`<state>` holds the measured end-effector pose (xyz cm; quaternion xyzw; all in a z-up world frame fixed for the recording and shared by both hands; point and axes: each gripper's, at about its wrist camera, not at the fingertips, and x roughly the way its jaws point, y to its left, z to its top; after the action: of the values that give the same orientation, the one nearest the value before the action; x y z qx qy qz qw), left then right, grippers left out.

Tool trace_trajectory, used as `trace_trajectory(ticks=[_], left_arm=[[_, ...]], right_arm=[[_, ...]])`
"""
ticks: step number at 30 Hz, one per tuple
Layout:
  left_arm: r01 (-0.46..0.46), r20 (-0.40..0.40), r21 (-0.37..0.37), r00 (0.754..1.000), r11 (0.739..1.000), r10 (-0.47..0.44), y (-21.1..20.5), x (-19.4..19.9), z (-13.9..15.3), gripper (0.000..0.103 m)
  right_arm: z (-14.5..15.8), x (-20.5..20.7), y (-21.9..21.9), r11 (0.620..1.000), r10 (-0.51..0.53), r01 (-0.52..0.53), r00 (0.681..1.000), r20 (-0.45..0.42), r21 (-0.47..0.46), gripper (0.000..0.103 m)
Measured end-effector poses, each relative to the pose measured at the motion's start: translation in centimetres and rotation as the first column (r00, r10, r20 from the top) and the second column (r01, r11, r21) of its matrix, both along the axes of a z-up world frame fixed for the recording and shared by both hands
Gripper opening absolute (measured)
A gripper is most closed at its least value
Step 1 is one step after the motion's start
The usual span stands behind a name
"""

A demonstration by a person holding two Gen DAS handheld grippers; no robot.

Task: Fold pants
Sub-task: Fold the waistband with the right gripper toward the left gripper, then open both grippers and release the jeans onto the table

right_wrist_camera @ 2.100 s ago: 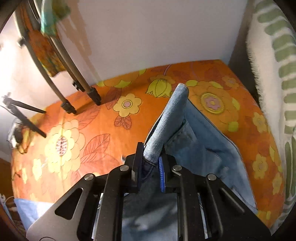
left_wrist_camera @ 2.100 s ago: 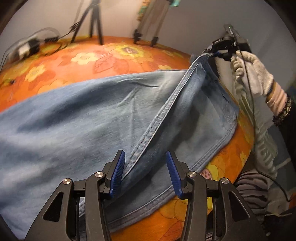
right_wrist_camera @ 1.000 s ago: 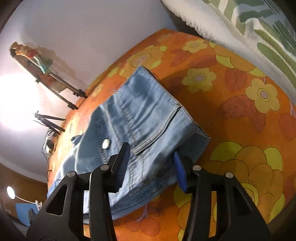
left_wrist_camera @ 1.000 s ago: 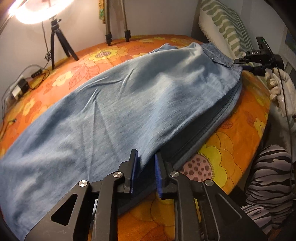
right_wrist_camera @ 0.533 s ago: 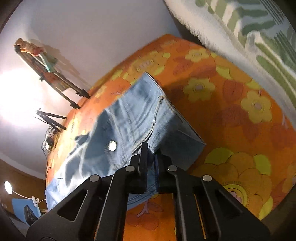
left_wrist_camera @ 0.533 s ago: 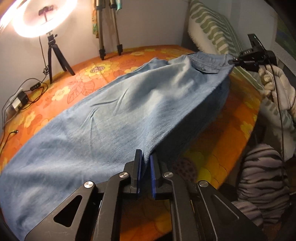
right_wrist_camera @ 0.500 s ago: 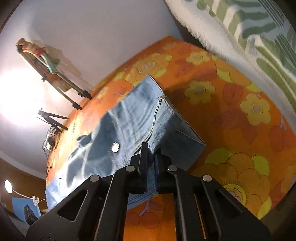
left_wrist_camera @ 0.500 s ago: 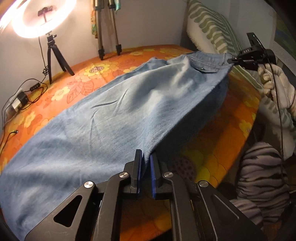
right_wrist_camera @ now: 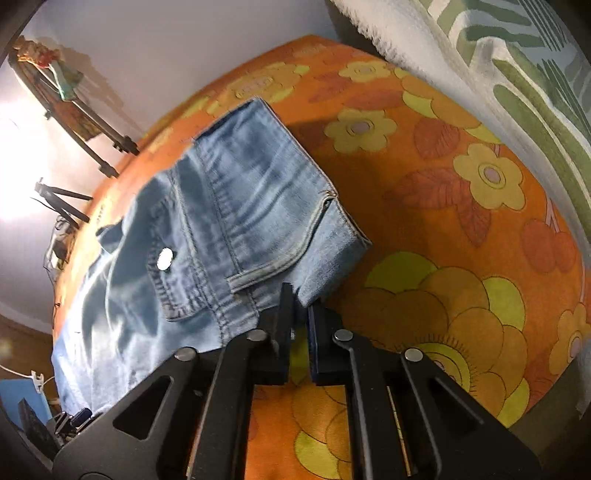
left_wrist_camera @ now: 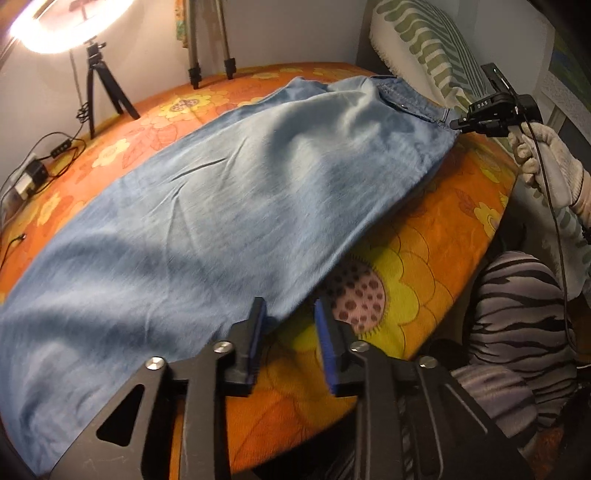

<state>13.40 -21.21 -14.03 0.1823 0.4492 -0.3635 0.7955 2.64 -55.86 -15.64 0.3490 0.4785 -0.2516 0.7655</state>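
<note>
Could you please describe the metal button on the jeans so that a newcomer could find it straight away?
Start from the orange flowered bedspread and find the light blue jeans spread across it. At their waist end, close to the right gripper, a small pocket flap carries the metal button. It is the only shiny round silver spot on the denim.

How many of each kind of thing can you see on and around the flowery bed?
Jeans: 1
Grippers: 2, left and right
Tripods: 2, black and silver
Ring light: 1
Striped pillow: 1
Total: 7
</note>
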Motion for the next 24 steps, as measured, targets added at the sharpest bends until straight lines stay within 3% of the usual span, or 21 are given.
trace_trajectory(ticks=[2,5,11,13,15,19,23,24], left_arm=[[-0.033,-0.016,-0.037,0.999,0.999,0.032,1.3,-0.1,0.5,0.033],[-0.109,-0.040,-0.083,0.994,0.991,0.106,3.6,0.3,1.2,0.033],[-0.273,0.009,-0.132,0.961,0.953,0.277,8.7,1.3,3.0,0.033],[-0.334,0.018,-0.132,0.941,0.933,0.339,10.4,1.7,3.1,0.033],[-0.393,0.031,-0.128,0.916,0.910,0.400,12.2,2.3,3.1,0.033],[-0.508,0.075,-0.103,0.853,0.855,0.516,16.1,3.2,2.9,0.033],[-0.607,0.079,-0.083,0.787,0.790,0.612,19.7,4.2,2.2,0.033],[-0.615,0.078,-0.080,0.781,0.784,0.620,20.1,4.4,2.1,0.033]], right_arm=[[0.5,-0.7,-0.3,0.999,-0.028,0.027,0.999,-0.020,-0.042,0.028],[1.8,-1.3,-0.2,0.995,-0.026,0.024,0.999,-0.019,-0.095,0.028],[5.8,-0.7,2.2,0.977,0.048,-0.038,0.998,0.043,-0.209,0.029],[7.2,0.3,3.4,0.969,0.099,-0.079,0.992,0.076,-0.235,0.030],[8.4,1.6,4.6,0.960,0.167,-0.135,0.979,0.115,-0.247,0.041],[10.5,4.7,7.4,0.913,0.328,-0.269,0.931,0.160,-0.305,0.052],[11.3,8.5,9.5,0.848,0.461,-0.392,0.877,0.132,-0.357,0.055],[11.3,10.0,9.7,0.828,0.493,-0.427,0.863,0.109,-0.364,0.055]])
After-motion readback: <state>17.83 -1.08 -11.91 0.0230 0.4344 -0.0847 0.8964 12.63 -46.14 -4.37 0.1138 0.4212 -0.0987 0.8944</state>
